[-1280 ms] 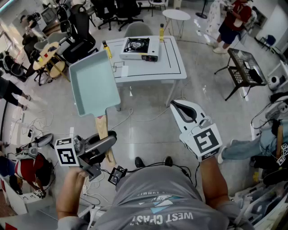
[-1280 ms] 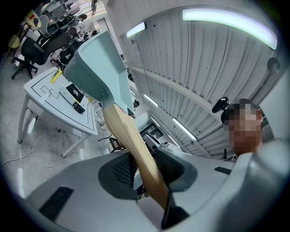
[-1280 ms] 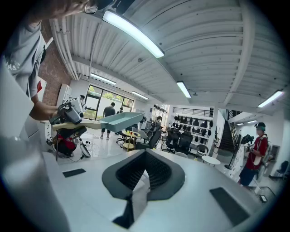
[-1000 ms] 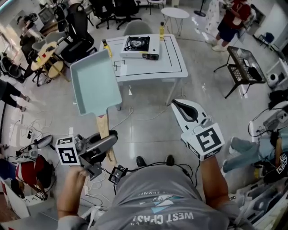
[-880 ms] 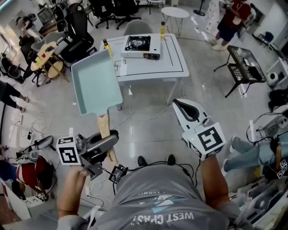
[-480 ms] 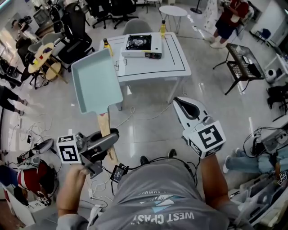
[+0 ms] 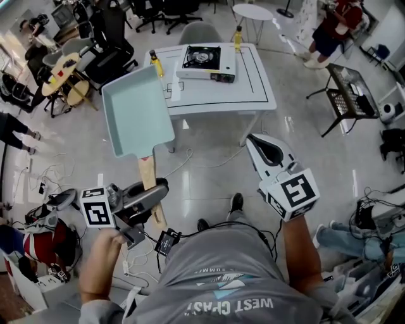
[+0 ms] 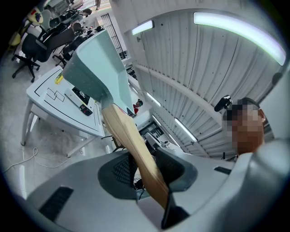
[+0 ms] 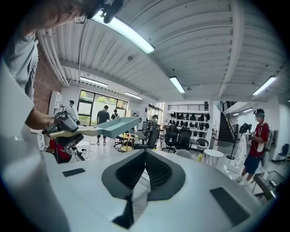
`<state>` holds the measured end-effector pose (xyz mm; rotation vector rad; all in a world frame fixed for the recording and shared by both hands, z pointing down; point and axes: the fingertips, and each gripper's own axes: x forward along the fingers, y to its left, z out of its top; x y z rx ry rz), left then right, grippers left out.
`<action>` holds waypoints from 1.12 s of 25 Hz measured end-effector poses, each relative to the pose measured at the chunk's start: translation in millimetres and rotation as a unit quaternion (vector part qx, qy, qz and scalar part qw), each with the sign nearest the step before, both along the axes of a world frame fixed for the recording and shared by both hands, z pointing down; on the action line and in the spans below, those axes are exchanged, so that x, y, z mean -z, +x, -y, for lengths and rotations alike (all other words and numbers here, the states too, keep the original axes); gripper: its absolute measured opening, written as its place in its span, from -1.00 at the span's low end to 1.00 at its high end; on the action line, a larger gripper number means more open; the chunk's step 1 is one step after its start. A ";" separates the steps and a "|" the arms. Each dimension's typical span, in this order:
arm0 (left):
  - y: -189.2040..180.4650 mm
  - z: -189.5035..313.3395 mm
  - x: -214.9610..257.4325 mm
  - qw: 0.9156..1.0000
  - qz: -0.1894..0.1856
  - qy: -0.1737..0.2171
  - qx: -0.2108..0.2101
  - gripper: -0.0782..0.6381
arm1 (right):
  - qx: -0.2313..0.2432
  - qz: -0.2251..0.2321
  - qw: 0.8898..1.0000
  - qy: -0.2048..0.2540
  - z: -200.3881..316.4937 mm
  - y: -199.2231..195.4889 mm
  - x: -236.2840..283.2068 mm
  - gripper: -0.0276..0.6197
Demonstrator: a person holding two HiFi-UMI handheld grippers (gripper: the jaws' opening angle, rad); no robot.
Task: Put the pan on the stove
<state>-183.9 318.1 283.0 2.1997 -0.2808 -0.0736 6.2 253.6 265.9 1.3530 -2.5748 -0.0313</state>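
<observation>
A pale teal rectangular pan (image 7: 136,111) with a wooden handle (image 7: 146,179) is held up level over the floor. My left gripper (image 7: 155,190) is shut on that handle, which runs between its jaws in the left gripper view (image 8: 136,149). The pan (image 8: 93,63) points toward a white table (image 7: 253,95) ahead. On the table stands a portable stove (image 7: 205,60), its burner bare. My right gripper (image 7: 253,144) floats to the right at about the same height, its jaws closed together (image 9: 145,156) with nothing in them. The pan (image 9: 118,126) also shows at the left of the right gripper view.
Two yellow bottles (image 7: 154,63) (image 7: 238,38) stand on the table near the stove. Office chairs (image 7: 111,38) and a small round table (image 7: 254,11) lie beyond. A black rack (image 7: 345,95) is at right, cables (image 7: 50,171) trail on the floor at left, and people stand around.
The table and stove have come nearer and lower in the head view as both grippers moved forward together. The pan stays gripped by its handle; the right jaws stay closed.
</observation>
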 end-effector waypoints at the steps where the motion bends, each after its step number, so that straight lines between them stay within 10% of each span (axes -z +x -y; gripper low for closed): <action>1: 3.4 3.2 0.3 1.000 0.000 -0.001 0.003 -0.43 | 0.002 0.001 1.000 -0.001 5.5 2.9 0.5 -0.88; 28: 99.4 118.2 -3.9 0.995 0.008 -0.007 0.104 -0.43 | 0.103 0.019 0.994 -0.012 159.3 79.6 -5.3 -0.88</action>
